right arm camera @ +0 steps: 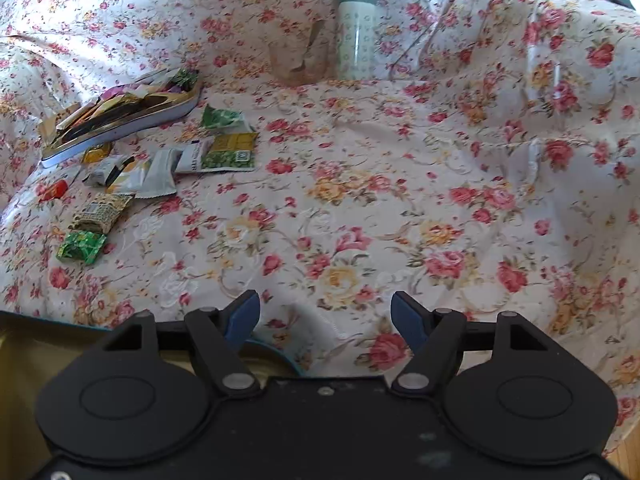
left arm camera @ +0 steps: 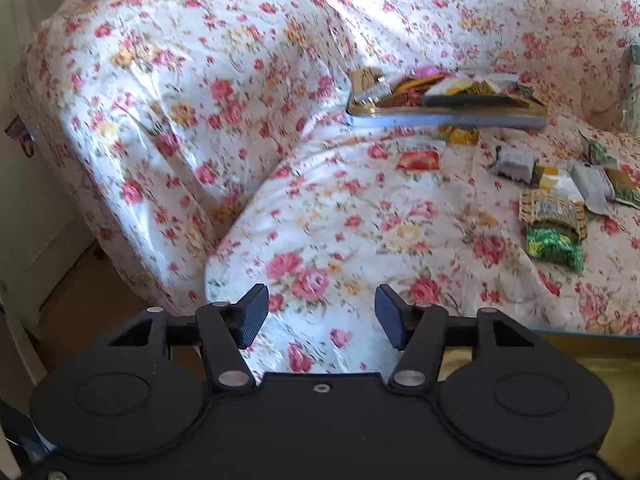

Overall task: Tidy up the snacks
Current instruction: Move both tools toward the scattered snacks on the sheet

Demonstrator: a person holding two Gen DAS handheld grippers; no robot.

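Grippers open and empty over a flowered sofa cover, snacks scattered farther on.

Nearest, the left gripper [left arm camera: 322, 316] and the right gripper [right arm camera: 325, 316] each hang with jaws spread wide and nothing between them. Beyond, loose snack packets lie on the floral cover [right arm camera: 360, 208]: a green packet [right arm camera: 81, 245], a woven-print packet [right arm camera: 102, 212] touching it, and a silvery wrapper [right arm camera: 160, 178] farther back. Behind these a tray [right arm camera: 120, 130] sits tilted on the soft cloth, already piled with packets. A bottle [right arm camera: 356, 28] stands farthest. The packets look light, crinkly and slippery, so pinching a flat sealed edge seems safest.
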